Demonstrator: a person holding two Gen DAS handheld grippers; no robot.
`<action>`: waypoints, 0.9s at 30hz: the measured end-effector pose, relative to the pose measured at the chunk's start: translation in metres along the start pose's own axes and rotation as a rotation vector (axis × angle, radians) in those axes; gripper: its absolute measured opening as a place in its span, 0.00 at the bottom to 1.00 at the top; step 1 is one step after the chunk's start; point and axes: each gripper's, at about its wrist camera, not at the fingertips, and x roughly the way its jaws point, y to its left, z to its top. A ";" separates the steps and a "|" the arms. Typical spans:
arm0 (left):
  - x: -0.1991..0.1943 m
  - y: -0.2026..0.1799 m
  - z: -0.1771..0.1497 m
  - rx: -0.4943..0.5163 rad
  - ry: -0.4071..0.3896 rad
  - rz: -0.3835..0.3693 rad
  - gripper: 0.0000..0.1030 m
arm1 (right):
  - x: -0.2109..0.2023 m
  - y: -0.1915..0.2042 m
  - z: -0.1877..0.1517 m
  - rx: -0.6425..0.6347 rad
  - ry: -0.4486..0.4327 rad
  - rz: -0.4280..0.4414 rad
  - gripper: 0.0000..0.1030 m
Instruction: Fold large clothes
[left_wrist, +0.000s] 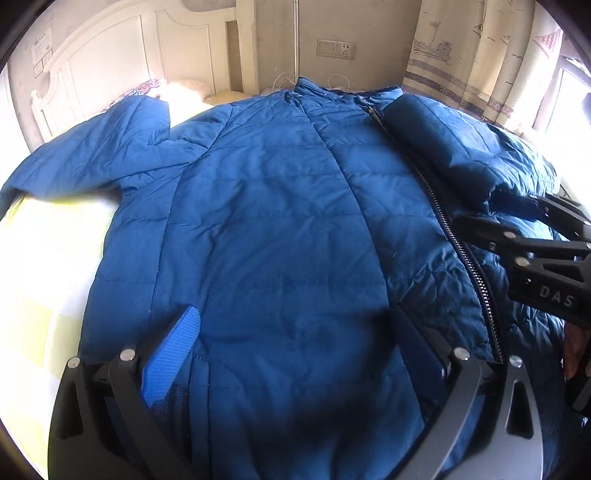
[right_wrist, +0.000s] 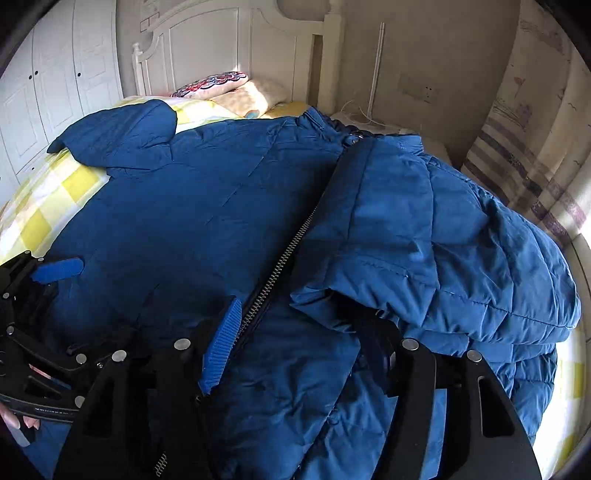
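Note:
A large blue quilted jacket (left_wrist: 280, 206) lies front up on the bed, zipper (left_wrist: 458, 243) running down its right half. Its left sleeve (left_wrist: 96, 155) spreads out over the bedsheet; its right sleeve (right_wrist: 413, 236) is folded in over the body. My left gripper (left_wrist: 295, 339) is open, jaws wide apart over the jacket's lower front, blue pad (left_wrist: 173, 354) on the fabric. My right gripper (right_wrist: 299, 343) is open next to the zipper (right_wrist: 280, 266), its right finger hidden under the folded sleeve's cuff. It also shows at the left wrist view's right edge (left_wrist: 517, 236).
The bed has a yellow-and-white checked sheet (right_wrist: 48, 199), pillows (right_wrist: 236, 88) and a white headboard (right_wrist: 229, 48) at the far end. A curtain (left_wrist: 480, 59) and a window hang on the right. A white wardrobe (right_wrist: 48, 85) stands on the left.

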 end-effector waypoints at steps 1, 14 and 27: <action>0.000 0.000 0.000 0.001 0.000 -0.002 0.98 | -0.011 -0.010 -0.006 0.042 -0.008 0.025 0.70; -0.030 -0.152 0.050 0.510 -0.215 0.037 0.98 | -0.090 -0.079 -0.126 0.347 -0.029 -0.117 0.79; 0.022 -0.264 0.104 0.544 -0.121 -0.201 0.37 | -0.076 -0.070 -0.124 0.314 0.034 -0.261 0.95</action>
